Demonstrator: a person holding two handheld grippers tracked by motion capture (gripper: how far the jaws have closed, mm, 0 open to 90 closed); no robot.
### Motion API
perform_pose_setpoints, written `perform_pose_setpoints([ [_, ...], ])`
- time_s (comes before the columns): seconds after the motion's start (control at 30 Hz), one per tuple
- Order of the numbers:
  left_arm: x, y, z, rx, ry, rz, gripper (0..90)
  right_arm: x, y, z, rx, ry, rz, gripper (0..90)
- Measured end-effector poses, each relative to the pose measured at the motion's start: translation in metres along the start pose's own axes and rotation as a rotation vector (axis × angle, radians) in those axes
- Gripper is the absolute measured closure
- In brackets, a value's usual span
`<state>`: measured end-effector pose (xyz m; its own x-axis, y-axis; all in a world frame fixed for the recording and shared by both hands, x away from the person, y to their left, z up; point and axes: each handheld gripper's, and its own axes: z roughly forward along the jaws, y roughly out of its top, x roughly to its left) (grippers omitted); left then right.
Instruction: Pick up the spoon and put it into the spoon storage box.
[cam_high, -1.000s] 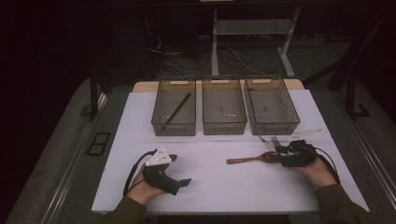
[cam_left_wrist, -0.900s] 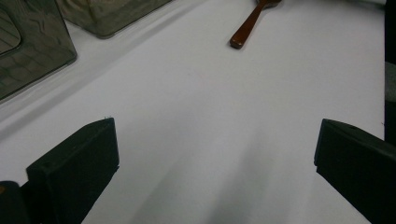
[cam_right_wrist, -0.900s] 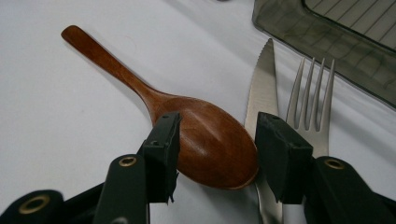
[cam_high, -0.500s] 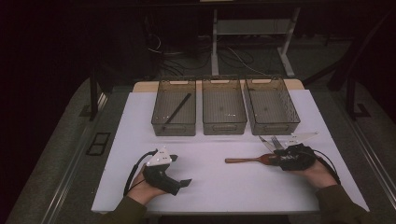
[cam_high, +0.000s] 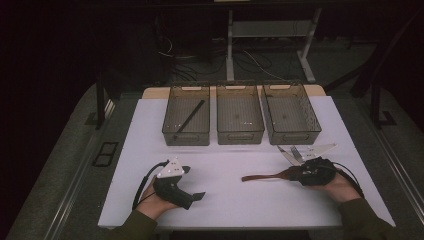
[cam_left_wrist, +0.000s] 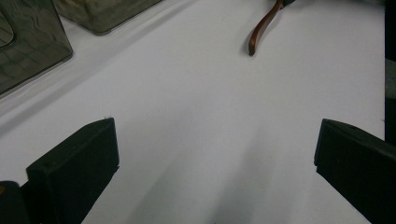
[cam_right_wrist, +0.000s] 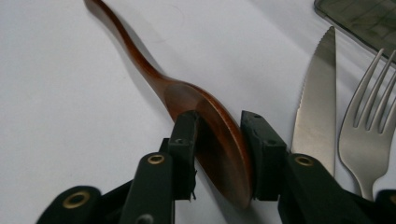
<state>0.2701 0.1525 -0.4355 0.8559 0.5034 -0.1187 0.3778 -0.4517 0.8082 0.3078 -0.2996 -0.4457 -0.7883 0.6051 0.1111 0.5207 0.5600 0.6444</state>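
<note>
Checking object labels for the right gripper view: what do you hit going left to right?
Curved brown wooden spoon, gripped at its bowl by the right gripper → serrated steel knife blade → silver metal fork.

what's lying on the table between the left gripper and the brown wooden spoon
Nothing: in the high view, bare white table separates the open left gripper from the brown wooden spoon.
</note>
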Motion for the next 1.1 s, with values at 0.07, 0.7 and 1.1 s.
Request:
perform_pose_setpoints([
  [0.07,0.0,0.0,0.0,0.0,0.001,-0.001,0.0,-0.001,-0.001,-0.001,0.0,0.009,0.004,71.5],
  [0.7,0.003,-0.002,-0.001,-0.028,-0.02,0.019,0.0,-0.006,0.001,-0.011,-0.064,0.027,0.059,81.2],
  [1.1,0.002,-0.001,-0.001,-0.029,-0.023,0.024,0.0,-0.001,0.01,-0.029,-0.167,0.006,0.114,81.3],
])
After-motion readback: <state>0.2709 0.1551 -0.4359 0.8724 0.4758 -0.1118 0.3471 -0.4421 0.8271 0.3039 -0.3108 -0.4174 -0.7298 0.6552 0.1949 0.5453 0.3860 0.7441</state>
